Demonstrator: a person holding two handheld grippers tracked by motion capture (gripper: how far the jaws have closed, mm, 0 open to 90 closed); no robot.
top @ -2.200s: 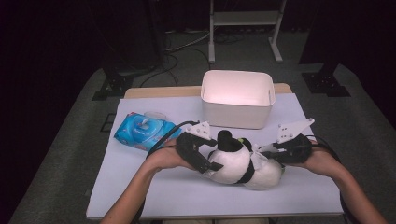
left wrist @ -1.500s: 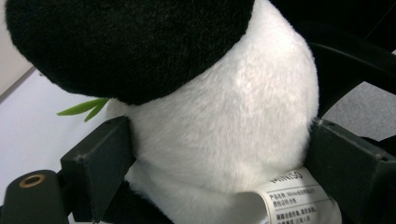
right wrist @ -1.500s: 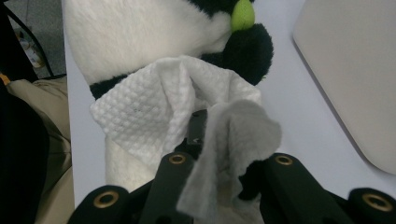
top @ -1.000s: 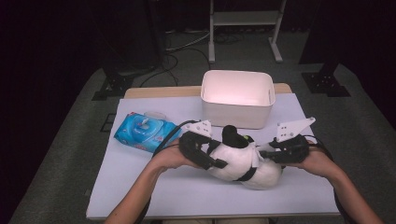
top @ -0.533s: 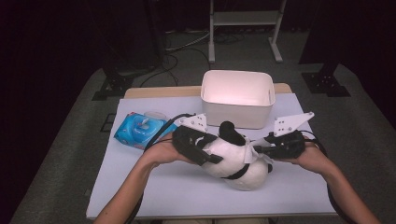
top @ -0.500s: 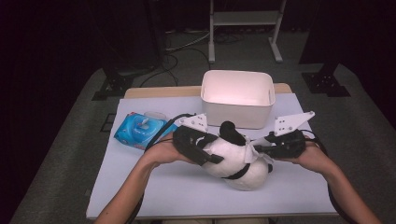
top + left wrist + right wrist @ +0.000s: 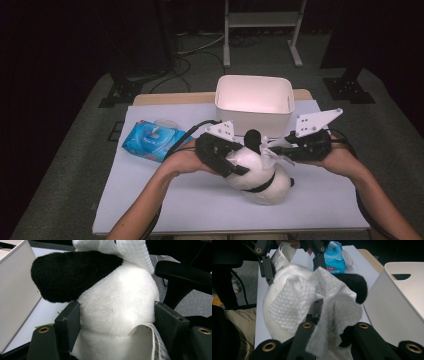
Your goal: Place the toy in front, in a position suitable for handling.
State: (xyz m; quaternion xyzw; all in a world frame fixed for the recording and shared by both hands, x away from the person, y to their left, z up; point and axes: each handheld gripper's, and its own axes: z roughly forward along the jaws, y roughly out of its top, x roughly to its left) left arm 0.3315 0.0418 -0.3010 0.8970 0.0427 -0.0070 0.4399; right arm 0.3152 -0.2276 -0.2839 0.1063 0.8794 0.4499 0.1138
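A white and black plush toy (image 7: 262, 182) sits over the middle of the white table (image 7: 165, 190). My left gripper (image 7: 239, 166) comes in from the left and is shut on it. In the left gripper view the pads (image 7: 71, 320) press both sides of the plush toy's white body (image 7: 117, 302), beside a black ear (image 7: 67, 272) and a paper tag (image 7: 153, 340). My right gripper (image 7: 285, 150) is shut on a white wipe (image 7: 270, 154) against the toy's top. In the right gripper view the wipe (image 7: 294, 302) drapes over the right gripper (image 7: 323, 315).
A white bin (image 7: 255, 107) stands at the back of the table, close behind the toy. A blue pack of wipes (image 7: 150, 141) lies at the left. The person's forearms (image 7: 150, 195) enter from the bottom edge.
Both grippers have risen a little, and the plush toy and the wipe have come up with them. Both grips have stayed the same.
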